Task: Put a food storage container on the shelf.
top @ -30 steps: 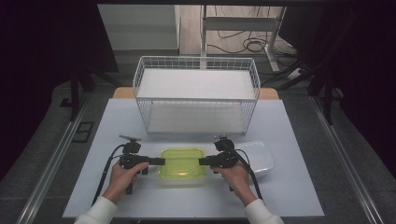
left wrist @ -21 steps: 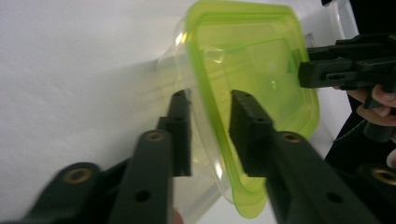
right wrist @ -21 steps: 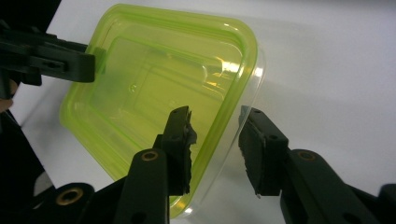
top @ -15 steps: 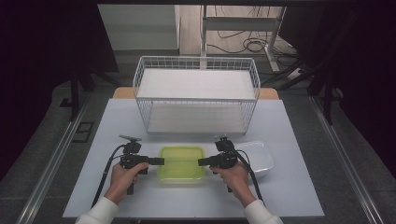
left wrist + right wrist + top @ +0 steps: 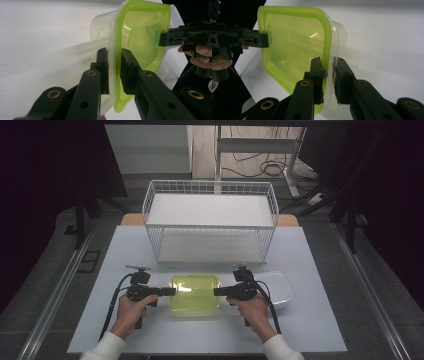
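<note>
On the near half of the table [image 5: 320, 270], between your two hands, sat the green-lidded container [image 5: 195, 292], and you'd gone at it from both ends at once. Over on the left, your left gripper [image 5: 170, 291] had just been closing, and its jaws stood narrow across the lid's rim at that end; the left gripper view showed one black pad [image 5: 103, 65] under the rim against the clear tub and the other on top of the green edge [image 5: 117, 82], so I'd call that a pinch on the container. Through the middle, the tub looked to be resting flat on the table, lid seated all round, nothing visible inside. On the right, your right gripper [image 5: 220, 291] had been closing too, and its jaws [image 5: 327, 75] straddled the opposite rim the same way, narrow and pressing. Just beyond it a clear white tub [image 5: 280, 287] lay beside the container, and the wire basket [image 5: 210, 220] stood farther back, well apart. As I read it, the two-handed grasp was made and that's all that was done: the lift and the carry, likely toward that basket, were still ahead of you.
</note>
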### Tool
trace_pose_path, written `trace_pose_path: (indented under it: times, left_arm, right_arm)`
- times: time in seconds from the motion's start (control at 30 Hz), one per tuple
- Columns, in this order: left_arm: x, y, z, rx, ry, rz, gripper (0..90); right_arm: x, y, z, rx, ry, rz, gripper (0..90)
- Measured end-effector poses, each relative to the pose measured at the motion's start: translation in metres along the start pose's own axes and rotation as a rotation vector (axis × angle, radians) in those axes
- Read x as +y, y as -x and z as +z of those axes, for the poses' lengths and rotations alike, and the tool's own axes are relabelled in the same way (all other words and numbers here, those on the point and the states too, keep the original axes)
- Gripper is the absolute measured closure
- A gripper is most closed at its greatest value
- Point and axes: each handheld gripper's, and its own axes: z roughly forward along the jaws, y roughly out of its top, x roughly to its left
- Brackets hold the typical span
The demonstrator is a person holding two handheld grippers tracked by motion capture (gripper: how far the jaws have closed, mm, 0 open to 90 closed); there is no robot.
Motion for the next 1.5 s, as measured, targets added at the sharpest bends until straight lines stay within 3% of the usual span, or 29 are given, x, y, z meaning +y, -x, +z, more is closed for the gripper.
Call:
trace_pose_path:
  times: [0.2,0.7,1.07,1.5]
  left_arm:
    - [0.003,0.011,-0.014,0.008,0.042,0.058,78.6]
    - [0.005,0.027,-0.024,0.008,0.086,0.105,78.6]
    - [0.012,0.044,-0.039,0.003,0.14,0.16,78.7]
    - [0.037,0.062,-0.043,0.001,0.152,0.218,78.6]
  right_arm:
    - [0.003,-0.01,-0.01,0.017,0.044,-0.056,78.2]
    - [0.006,-0.019,-0.026,0.012,0.085,-0.134,78.0]
    - [0.012,-0.034,-0.046,0.003,0.162,-0.218,78.1]
    - [0.025,-0.034,-0.066,0.004,0.214,-0.24,78.0]
